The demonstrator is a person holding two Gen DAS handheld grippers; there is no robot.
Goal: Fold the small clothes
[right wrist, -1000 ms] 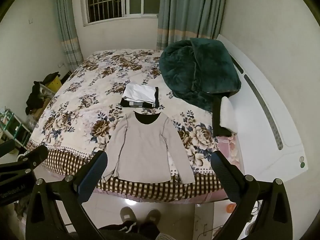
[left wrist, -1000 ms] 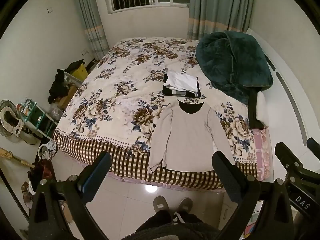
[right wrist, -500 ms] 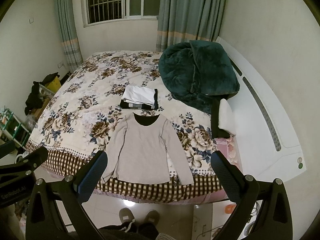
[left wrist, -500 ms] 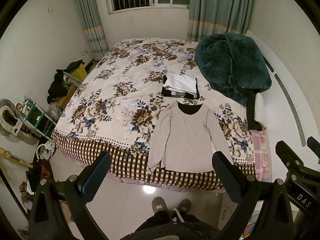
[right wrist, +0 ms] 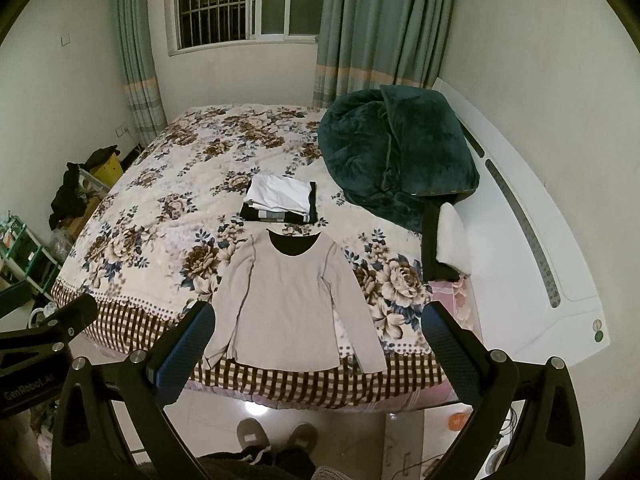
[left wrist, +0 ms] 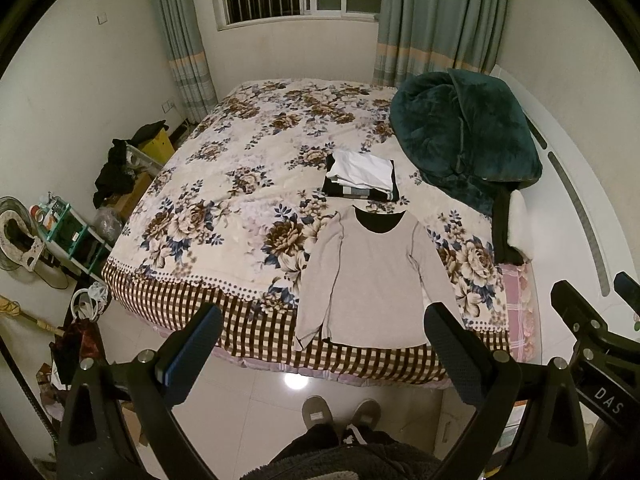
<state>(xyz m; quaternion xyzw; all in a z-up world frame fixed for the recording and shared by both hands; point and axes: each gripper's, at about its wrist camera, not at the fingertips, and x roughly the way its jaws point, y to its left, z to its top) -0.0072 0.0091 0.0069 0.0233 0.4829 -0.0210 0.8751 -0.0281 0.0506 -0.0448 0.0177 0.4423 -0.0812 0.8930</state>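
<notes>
A beige long-sleeved top (left wrist: 372, 276) lies flat and spread out at the near edge of the floral bed (left wrist: 224, 208), neckline pointing away; it also shows in the right wrist view (right wrist: 286, 304). Just beyond it sits a stack of folded clothes (left wrist: 362, 176) with a white piece on top, seen in the right wrist view too (right wrist: 280, 198). My left gripper (left wrist: 320, 344) is open and empty, held high above the floor in front of the bed. My right gripper (right wrist: 316, 340) is also open and empty, beside it.
A dark green blanket (left wrist: 464, 136) is heaped at the bed's right side by the white headboard (right wrist: 532, 240). A black and white cushion (left wrist: 512, 224) lies below it. Clutter and a shelf (left wrist: 68, 232) stand on the left. My slippers (left wrist: 340, 412) are on the tiled floor.
Both grippers have drawn slightly back and up from the bed; the top and the stack now sit a little higher in view. Nothing was grasped.
</notes>
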